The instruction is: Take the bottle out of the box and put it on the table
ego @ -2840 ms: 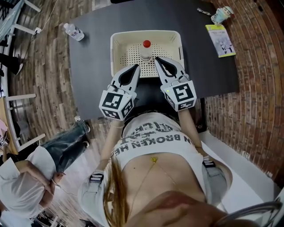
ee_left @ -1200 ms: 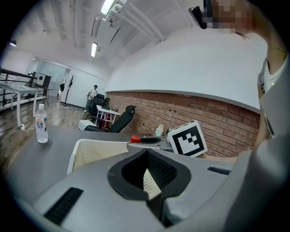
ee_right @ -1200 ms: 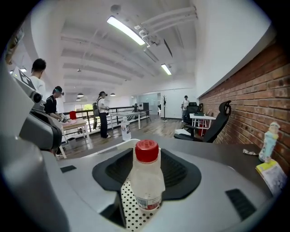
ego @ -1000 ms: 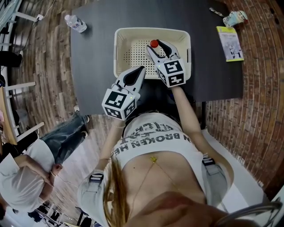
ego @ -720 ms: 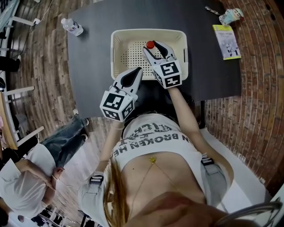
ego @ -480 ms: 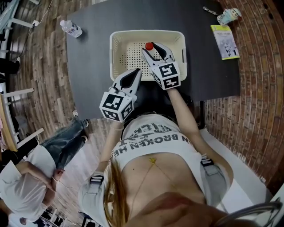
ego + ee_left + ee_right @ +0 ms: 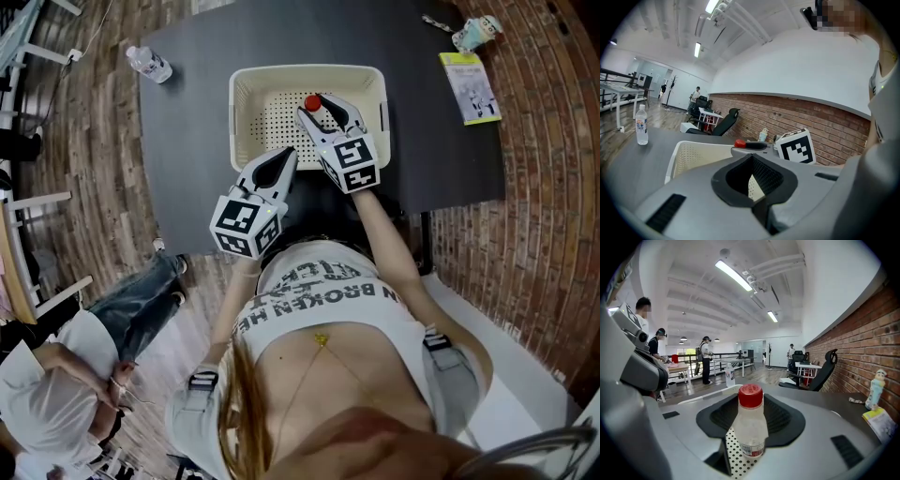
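A clear bottle with a red cap [image 7: 311, 102] stands upright in the cream perforated box [image 7: 248, 112] on the dark table [image 7: 187, 141]. My right gripper [image 7: 319, 106] reaches into the box, its jaws open on either side of the bottle. In the right gripper view the bottle [image 7: 750, 427] stands between the dark pads on the dotted floor, and I see no firm contact. My left gripper [image 7: 287, 153] hangs shut and empty at the box's near rim. In the left gripper view the red cap [image 7: 740, 143] peeks over the box wall [image 7: 679, 157].
A second water bottle [image 7: 150, 64] lies at the table's far left corner and shows as that same bottle [image 7: 641, 124]. A booklet [image 7: 469, 86] and a small figurine [image 7: 472, 31] sit at the far right. Seated people [image 7: 56, 375] are on the floor at left.
My right gripper has moved from the box's near rim forward into the box and now straddles the bottle. The left gripper has stayed where it was.
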`<action>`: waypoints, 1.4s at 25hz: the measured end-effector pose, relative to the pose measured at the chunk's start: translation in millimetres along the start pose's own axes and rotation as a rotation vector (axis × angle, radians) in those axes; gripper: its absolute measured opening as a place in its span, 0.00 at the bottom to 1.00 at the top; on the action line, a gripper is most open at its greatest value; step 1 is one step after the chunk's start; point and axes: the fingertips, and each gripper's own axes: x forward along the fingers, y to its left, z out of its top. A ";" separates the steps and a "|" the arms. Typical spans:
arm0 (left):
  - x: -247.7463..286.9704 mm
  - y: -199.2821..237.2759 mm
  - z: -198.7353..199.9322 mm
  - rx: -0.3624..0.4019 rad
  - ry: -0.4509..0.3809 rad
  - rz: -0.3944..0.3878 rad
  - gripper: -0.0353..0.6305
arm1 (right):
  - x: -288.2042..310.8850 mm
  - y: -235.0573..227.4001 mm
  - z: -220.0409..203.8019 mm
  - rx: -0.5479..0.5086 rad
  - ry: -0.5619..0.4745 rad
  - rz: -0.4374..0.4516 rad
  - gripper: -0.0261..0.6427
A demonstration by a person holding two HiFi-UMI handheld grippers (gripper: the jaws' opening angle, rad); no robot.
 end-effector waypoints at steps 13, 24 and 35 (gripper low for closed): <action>-12.0 -5.2 -4.5 0.013 -0.002 0.023 0.05 | -30.7 5.1 32.0 0.000 -0.057 0.041 0.27; -22.0 0.2 -8.0 0.000 -0.011 0.055 0.05 | -70.3 3.3 107.1 -0.006 -0.128 0.105 0.26; -29.6 -0.5 -13.9 -0.010 -0.002 0.060 0.05 | -97.5 10.8 156.9 -0.031 -0.190 0.138 0.25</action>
